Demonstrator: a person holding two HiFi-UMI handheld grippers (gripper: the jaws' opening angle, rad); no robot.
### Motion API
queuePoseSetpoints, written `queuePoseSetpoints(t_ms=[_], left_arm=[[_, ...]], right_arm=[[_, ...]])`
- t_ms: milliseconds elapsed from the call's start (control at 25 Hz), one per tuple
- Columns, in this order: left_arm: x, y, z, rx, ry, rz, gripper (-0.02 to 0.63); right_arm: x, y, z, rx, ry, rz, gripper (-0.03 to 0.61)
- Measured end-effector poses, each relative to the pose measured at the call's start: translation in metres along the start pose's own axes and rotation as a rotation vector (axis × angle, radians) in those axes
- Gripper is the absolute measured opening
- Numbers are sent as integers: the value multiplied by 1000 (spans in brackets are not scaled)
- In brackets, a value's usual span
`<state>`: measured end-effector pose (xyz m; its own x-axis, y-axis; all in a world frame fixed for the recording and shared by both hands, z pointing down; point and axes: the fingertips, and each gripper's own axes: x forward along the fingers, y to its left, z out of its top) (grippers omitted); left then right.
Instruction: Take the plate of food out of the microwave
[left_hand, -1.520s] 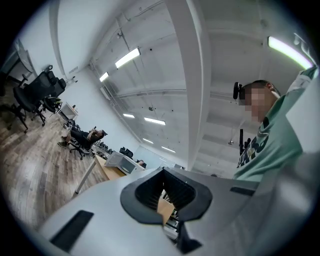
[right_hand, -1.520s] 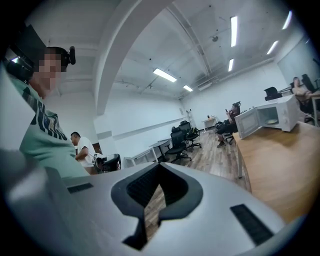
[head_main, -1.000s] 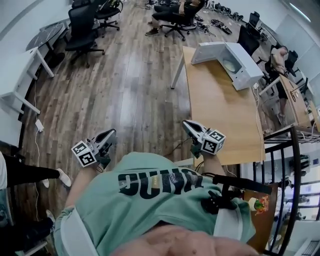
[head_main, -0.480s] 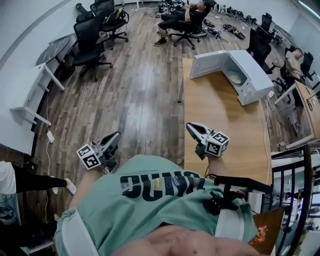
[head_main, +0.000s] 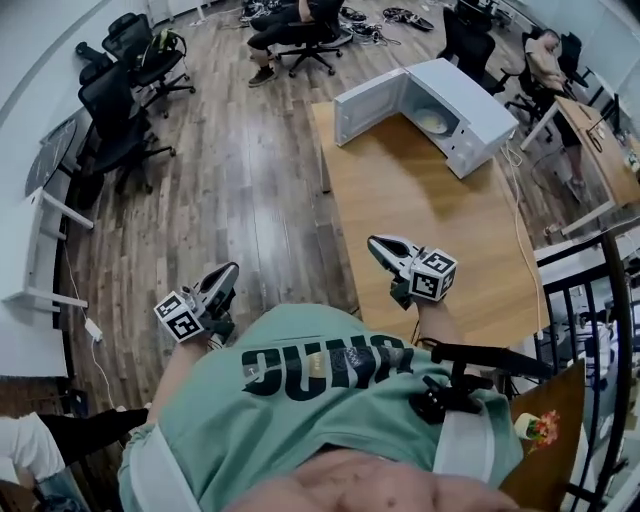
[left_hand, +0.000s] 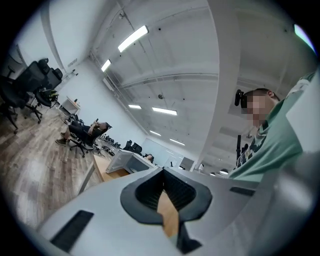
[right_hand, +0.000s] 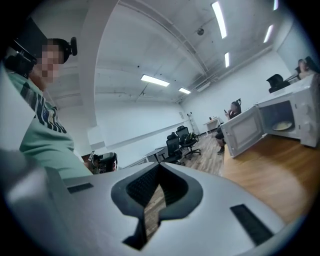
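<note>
The white microwave stands at the far end of the wooden table with its door swung open to the left. A pale plate of food lies inside it, and the plate of food also shows in the microwave in the right gripper view. My right gripper is shut and empty, held over the table's near end, far from the microwave. My left gripper is shut and empty too, held over the floor left of the table. The microwave is small in the left gripper view.
Black office chairs stand on the wood floor at the left, next to a white desk. People sit in chairs beyond the table. A black railing runs along the right side.
The head view has swung, so the table and microwave now sit further left and nearer the middle. Both grippers stay shut and close to the body.
</note>
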<state>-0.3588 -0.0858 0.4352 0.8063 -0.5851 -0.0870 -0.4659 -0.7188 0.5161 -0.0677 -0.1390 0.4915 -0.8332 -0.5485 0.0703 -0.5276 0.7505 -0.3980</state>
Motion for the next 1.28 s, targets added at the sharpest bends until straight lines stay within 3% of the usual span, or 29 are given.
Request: queuePoseSetpoints(t_ms=[160,400,520,640,760,1000,1160,1280], left_arm=[[41,60,26,-25,40,-122,5],[107,126,55,-31,185,-304,5],[145,133,57,-25,243,-383,5],[184,109,47,-16,257,-441,5],[222,68,17,-13,256,-450,5],[287,12,-33,-6,234,-366,5],[320,10,-38,41,261,-351,5],[347,37,-31,83,273,-402,5]], right_arm=[[16,-32,16,-12,-15,-153,8],[27,-75,24,67,-59,-390,7],[15,-80,34,55,-80,-470,8],[-16,-84,41,32,-92,-528,7],[-63,-94,43,22,-112,-560,7],[-135,-120,50,-5,-111,-574,8],[-137,-149,66,-10,-104,-581,8],[-114,-179,84,-13,-114,-612,8]])
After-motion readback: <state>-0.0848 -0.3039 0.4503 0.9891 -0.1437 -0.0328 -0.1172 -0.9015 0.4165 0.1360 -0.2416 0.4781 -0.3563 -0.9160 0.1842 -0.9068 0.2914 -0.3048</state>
